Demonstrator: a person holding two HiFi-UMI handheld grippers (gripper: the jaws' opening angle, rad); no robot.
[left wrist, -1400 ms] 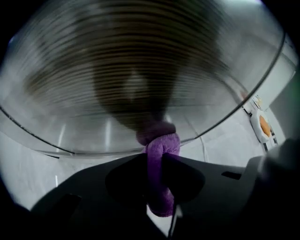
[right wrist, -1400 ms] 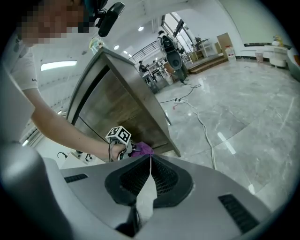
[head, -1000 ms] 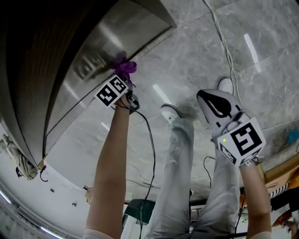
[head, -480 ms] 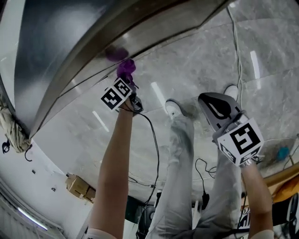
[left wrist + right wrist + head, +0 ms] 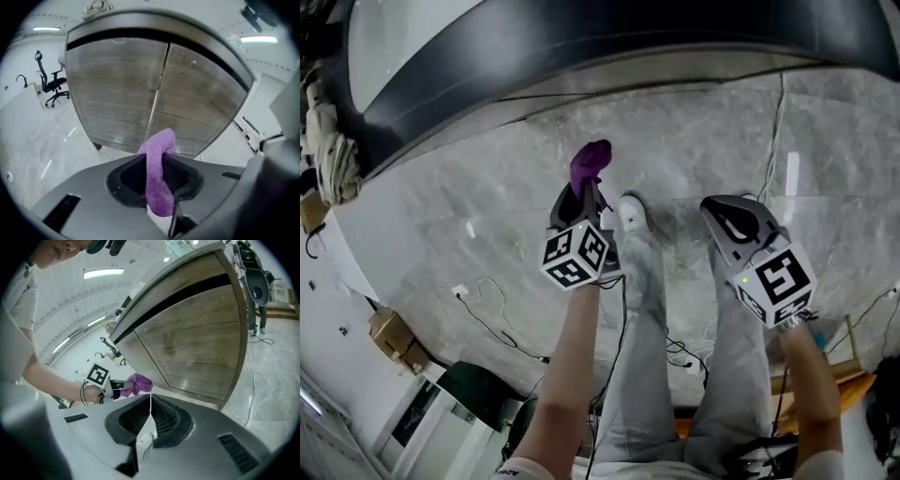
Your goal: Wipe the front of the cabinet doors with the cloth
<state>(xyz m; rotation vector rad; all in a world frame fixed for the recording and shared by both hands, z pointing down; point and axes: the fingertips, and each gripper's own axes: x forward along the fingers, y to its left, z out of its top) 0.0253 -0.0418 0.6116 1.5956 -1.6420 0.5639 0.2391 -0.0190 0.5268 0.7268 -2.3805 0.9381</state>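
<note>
The purple cloth point(image 5: 591, 164) sticks out of my left gripper point(image 5: 581, 202), which is shut on it and hangs over the floor, apart from the cabinet. In the left gripper view the cloth point(image 5: 157, 159) stands between the jaws, and both wooden cabinet doors point(image 5: 117, 93) face me with their seam straight ahead. My right gripper point(image 5: 727, 211) is held lower right, shut on nothing. In the right gripper view its jaws meet in a thin line, the cabinet doors point(image 5: 197, 343) rise beyond, and the left gripper's cloth point(image 5: 137, 384) shows at the left.
Grey marble floor point(image 5: 469, 216) carries loose cables point(image 5: 487, 300). A white shoe point(image 5: 633, 216) of the person stands below the cloth. A cardboard box point(image 5: 389, 333) sits at the left. A rope bundle point(image 5: 333, 155) lies on the cabinet top. Office chairs point(image 5: 49, 86) stand far left.
My left gripper with the cloth has pulled back from the cabinet door toward the person. The head view has swung, so the cabinet now lies across the top. The right gripper barely moved.
</note>
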